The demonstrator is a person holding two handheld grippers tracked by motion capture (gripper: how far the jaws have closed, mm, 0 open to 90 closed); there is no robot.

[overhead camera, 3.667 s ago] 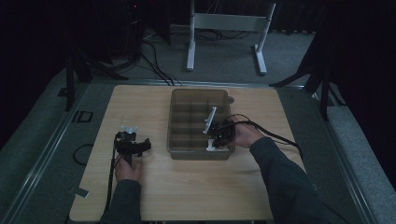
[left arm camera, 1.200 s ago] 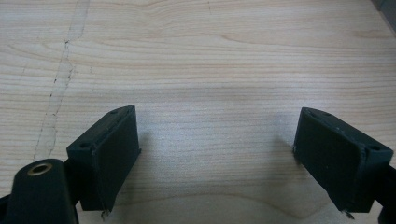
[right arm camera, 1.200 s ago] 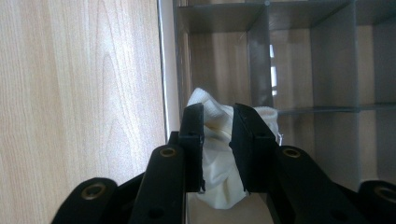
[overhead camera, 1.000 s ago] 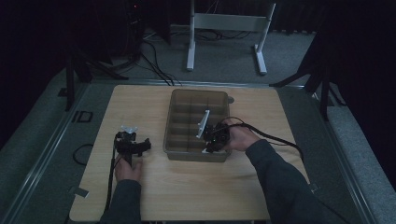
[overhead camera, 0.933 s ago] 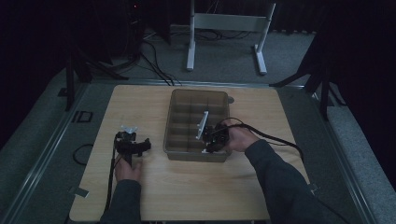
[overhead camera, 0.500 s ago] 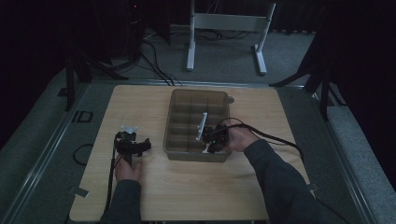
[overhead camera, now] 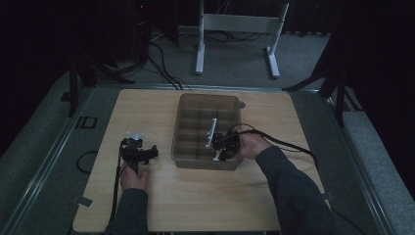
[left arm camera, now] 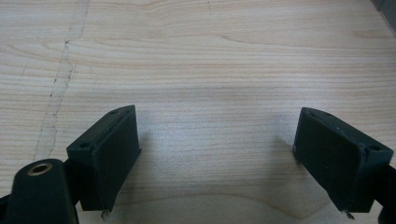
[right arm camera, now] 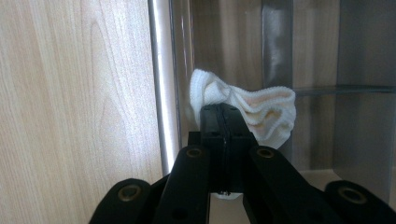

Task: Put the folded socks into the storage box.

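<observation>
A translucent grey bin (overhead camera: 209, 96) with several compartments stands mid-table. My right gripper (overhead camera: 220, 147) reaches into its near right part. In the right gripper view, the gripper (right arm camera: 225, 112) is shut on a bunched white cloth (right arm camera: 266, 109), which bulges out on both sides of the jaws just inside the bin's wall (right arm camera: 161, 84). My left gripper (overhead camera: 139, 151) rests on the table left of the bin. In the left gripper view, that gripper (left arm camera: 217, 140) stands open over bare wood with nothing between its jaws.
The wooden table (overhead camera: 147, 107) has a metal frame around it. A white stand (overhead camera: 235, 29) and cables lie on the floor behind it. A cable (overhead camera: 288, 144) trails from the right gripper across the table's right side.
Since the earliest frame my right gripper has shifted slightly toward the near left inside the bin. Over the last second it holds still. The left gripper has not moved.
</observation>
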